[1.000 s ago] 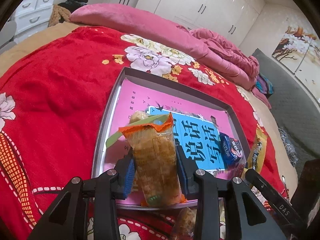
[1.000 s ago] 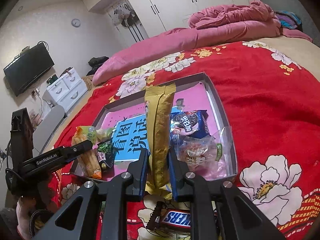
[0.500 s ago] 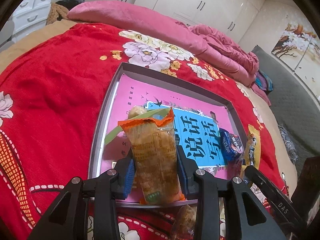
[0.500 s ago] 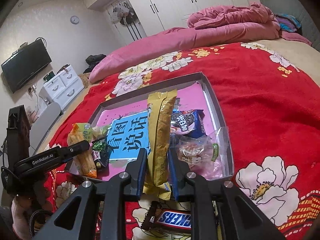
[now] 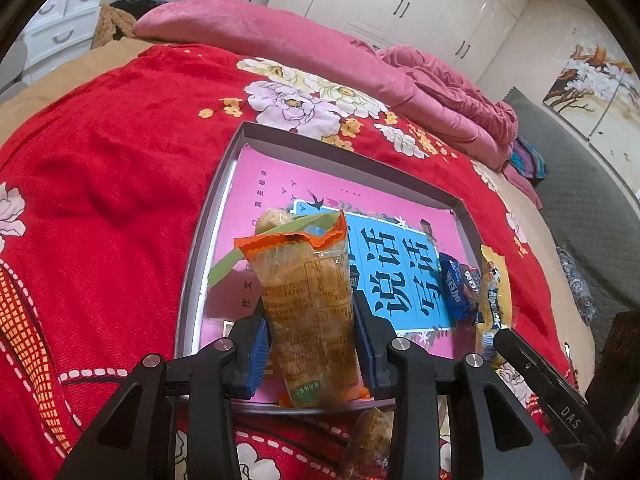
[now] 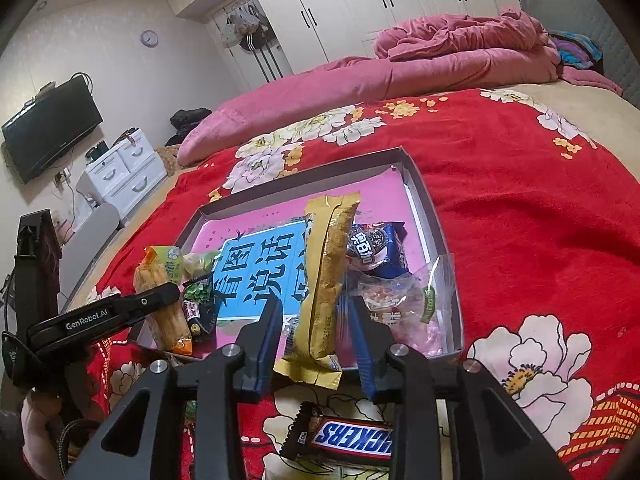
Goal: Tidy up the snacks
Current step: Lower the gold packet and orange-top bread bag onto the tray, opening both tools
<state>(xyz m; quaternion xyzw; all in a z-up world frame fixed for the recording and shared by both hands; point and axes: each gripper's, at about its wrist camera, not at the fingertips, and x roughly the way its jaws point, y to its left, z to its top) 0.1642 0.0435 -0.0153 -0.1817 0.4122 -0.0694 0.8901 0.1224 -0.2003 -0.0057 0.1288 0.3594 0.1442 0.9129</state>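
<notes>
Red floral bedding is spread under a shallow grey tray (image 6: 434, 216) lined in pink. Left first: one orange-topped snack pack (image 5: 310, 312) is pinched upright by the left gripper (image 5: 312, 344), over the tray's near edge. Moving right, one gold wafer packet (image 6: 326, 276) stands between the pads of the right gripper (image 6: 316, 340), whose jaws have just been opening, gaps visible either side. One Snickers bar (image 6: 340, 438) lies below on the bedding.

Glossy, crinkled clear plastic on the orange-topped snack pack (image 5: 310, 312) between my ribbed blue pads (image 5: 258, 354). Shiny gold foil wrapper (image 6: 326, 280), matt grey card tray (image 6: 434, 216), plush red blanket (image 6: 520, 208), slick Snickers wrapper (image 6: 344, 438).
</notes>
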